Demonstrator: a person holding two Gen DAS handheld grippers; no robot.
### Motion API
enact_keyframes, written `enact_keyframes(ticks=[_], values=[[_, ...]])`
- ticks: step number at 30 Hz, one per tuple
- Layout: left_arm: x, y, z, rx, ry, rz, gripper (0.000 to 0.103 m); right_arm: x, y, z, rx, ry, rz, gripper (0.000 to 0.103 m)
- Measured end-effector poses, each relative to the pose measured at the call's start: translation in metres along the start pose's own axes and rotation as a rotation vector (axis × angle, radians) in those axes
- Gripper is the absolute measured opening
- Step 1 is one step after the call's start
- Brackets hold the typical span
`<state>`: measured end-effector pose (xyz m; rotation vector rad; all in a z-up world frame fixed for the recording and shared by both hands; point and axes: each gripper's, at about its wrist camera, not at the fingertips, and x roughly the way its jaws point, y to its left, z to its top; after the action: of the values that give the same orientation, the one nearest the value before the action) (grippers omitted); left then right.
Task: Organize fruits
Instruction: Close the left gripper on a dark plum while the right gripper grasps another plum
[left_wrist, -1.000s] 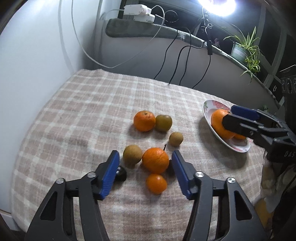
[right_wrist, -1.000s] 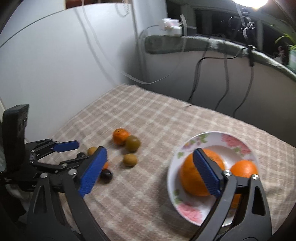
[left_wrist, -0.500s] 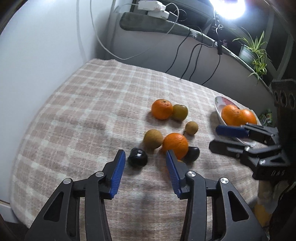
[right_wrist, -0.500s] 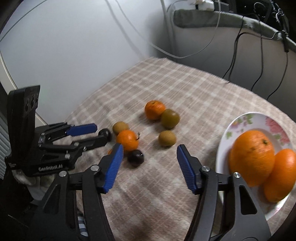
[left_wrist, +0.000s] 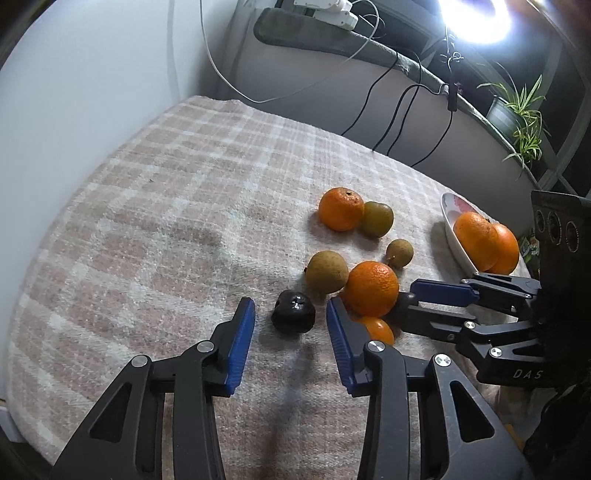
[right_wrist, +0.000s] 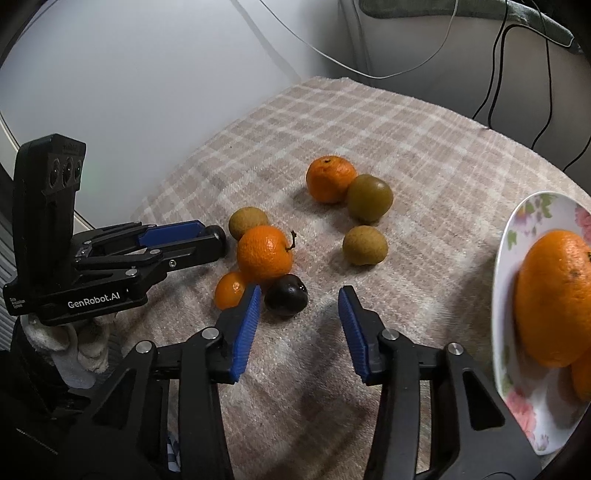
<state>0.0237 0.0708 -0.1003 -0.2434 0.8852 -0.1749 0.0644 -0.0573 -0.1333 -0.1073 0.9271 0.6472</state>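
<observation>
While both claws narrow | left claw (left_wrist: 290, 326) now brackets dark round plum (left_wrist: 293, 316), untouched | right claw (right_wrist: 299, 325) off floral plate (right_wrist: 517, 236), nears second plum (right_wrist: 286, 301) | plums on plaid counter (left_wrist: 166, 221), pickup imminent

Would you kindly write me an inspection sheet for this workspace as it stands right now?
Surface: checked cloth covers the table.
Job's things: floral plate holds two oranges. Loose on the cloth: three mandarins, three brownish-green fruits and two dark fruits, one in the left wrist view, one in the right.
Clutter: nothing seen.
Grippers: left gripper closing, a dark fruit between its jaws, not yet pressed. Right gripper closing, the other dark fruit just ahead of its left pad, not gripped.
Cables: black and white leads hang down the back wall, off the cloth.
Surroundings: power strip, lamp, potted plant on the ledge.
</observation>
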Motion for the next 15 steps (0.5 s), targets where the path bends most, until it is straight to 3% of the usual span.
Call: enact_keyframes(ticks=[15], values=[[0.0043, -0.0041, 0.0, 0.039, 0.003, 0.035, 0.029, 0.0057, 0.0038, 0.0016, -0.025, 0.012, -0.004, 0.036]])
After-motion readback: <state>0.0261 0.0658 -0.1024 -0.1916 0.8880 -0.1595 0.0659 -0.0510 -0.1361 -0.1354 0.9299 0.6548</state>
